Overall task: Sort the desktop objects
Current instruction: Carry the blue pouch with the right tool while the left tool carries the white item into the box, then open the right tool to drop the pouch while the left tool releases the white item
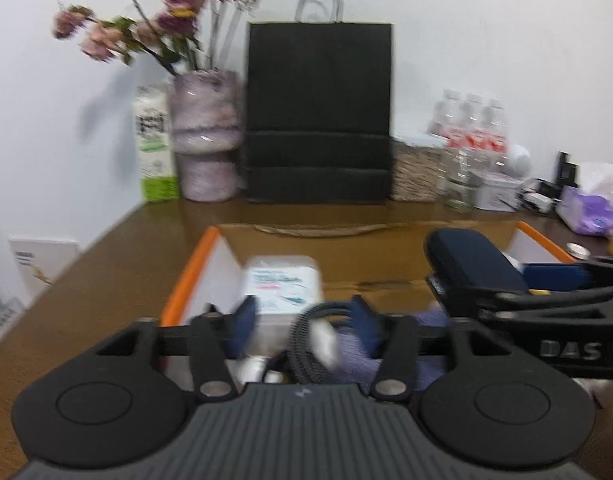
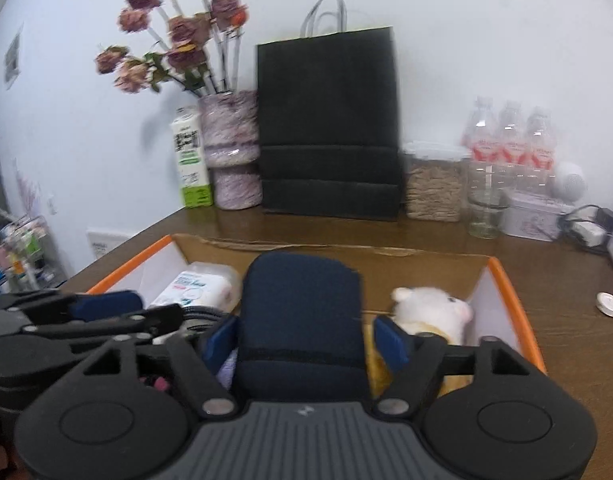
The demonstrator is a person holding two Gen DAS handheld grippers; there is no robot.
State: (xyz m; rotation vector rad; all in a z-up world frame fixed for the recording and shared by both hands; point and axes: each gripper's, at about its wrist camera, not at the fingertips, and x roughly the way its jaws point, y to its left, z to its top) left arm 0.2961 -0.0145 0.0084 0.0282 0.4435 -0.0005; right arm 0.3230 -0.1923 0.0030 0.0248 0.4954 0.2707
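Observation:
An orange-rimmed cardboard box (image 1: 194,264) (image 2: 518,292) lies on the brown desk. In it lie a white wipes pack (image 1: 282,284) (image 2: 194,288), a white plush toy (image 2: 430,308) and a purple cloth (image 1: 354,352). My left gripper (image 1: 302,320) is open over the box, with a coiled black cable with a white plug (image 1: 310,340) between its fingers, not pinched. My right gripper (image 2: 302,340) is shut on a dark blue case (image 2: 300,320) and holds it over the box; the case also shows in the left wrist view (image 1: 474,264).
At the back of the desk stand a black paper bag (image 1: 318,112) (image 2: 330,120), a vase of dried roses (image 1: 206,136) (image 2: 232,152), a milk carton (image 1: 156,144) (image 2: 190,160), a grain jar (image 2: 434,184), water bottles (image 2: 510,148), a glass (image 2: 484,216) and a tin (image 2: 534,216). A small lid (image 2: 609,304) lies right of the box.

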